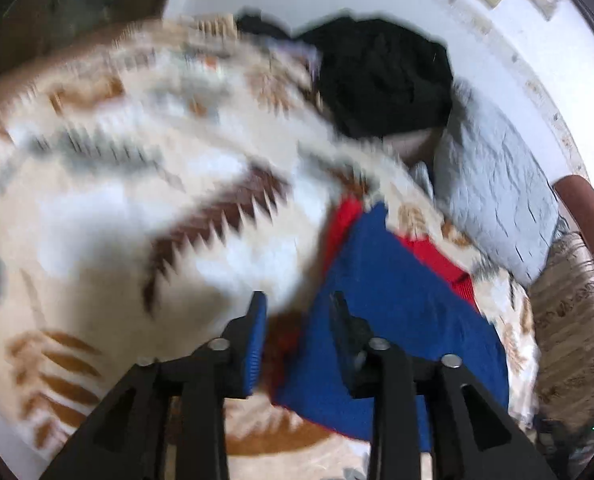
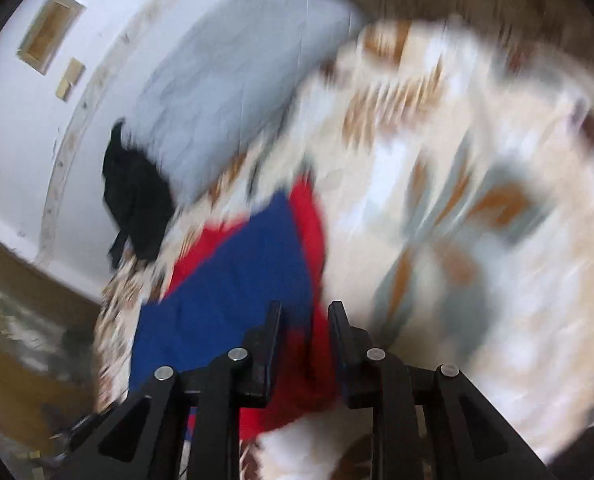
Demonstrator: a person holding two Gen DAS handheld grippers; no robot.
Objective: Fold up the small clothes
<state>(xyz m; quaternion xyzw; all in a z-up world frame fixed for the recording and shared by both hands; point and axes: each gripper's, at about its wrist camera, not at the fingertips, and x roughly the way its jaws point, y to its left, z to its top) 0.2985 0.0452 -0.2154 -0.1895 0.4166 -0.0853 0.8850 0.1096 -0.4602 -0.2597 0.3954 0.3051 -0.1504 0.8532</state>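
Motion blur smears the patterned blanket [image 1: 109,168] in both views. The red garment [image 2: 309,224] lies mostly hidden under the blue garment [image 2: 225,280], and its shape is unclear.

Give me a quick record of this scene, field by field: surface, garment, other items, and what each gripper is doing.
surface: patterned blanket, cream with brown and grey motifs
garment: blue and red cloth lying on the blanket
other items: black clothes and a pale pillow beyond it
left gripper: jaws apart, over the cloth's edge, nothing visibly pinched
right gripper: jaws apart, over the red part, grip not clear
image quality: both views motion-blurred
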